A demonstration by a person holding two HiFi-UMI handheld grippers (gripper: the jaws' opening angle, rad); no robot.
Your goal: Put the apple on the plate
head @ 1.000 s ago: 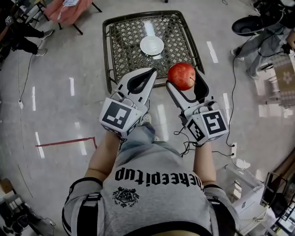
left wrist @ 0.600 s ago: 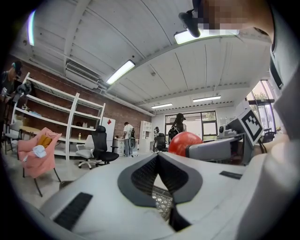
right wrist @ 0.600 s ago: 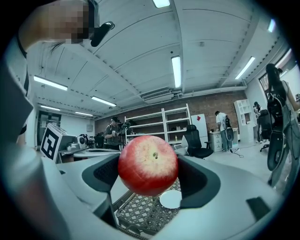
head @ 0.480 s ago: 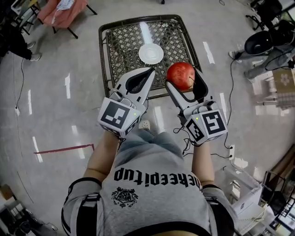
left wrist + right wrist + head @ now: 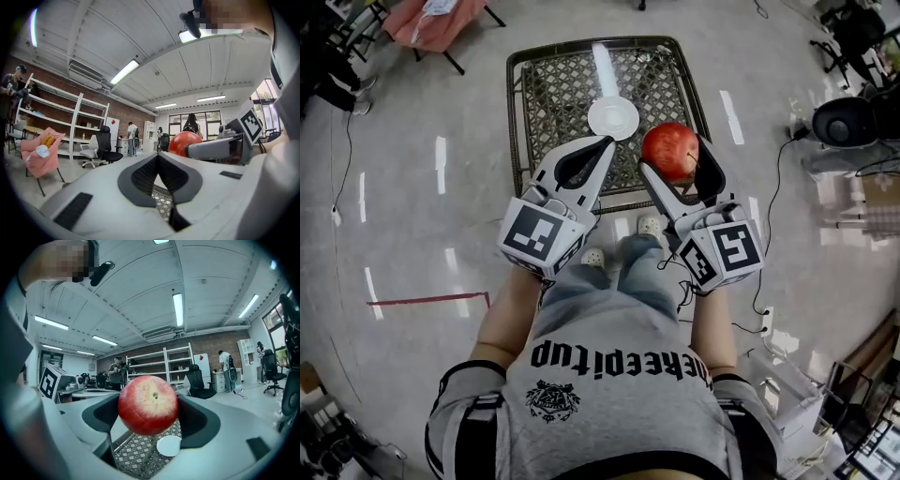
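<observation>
Bright, even light falls from long ceiling lamps, their white streaks glaring off the glossy floor at nine and three o'clock in the head view, shadows are faint, and both gripper views bulge like a fisheye, darkening to black at the corners, with the apple sharp.

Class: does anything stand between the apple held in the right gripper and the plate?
Nothing visible does. The apple, clamped in the right gripper, hangs near the edge of the lattice table; the white plate lies bare beyond it.
</observation>
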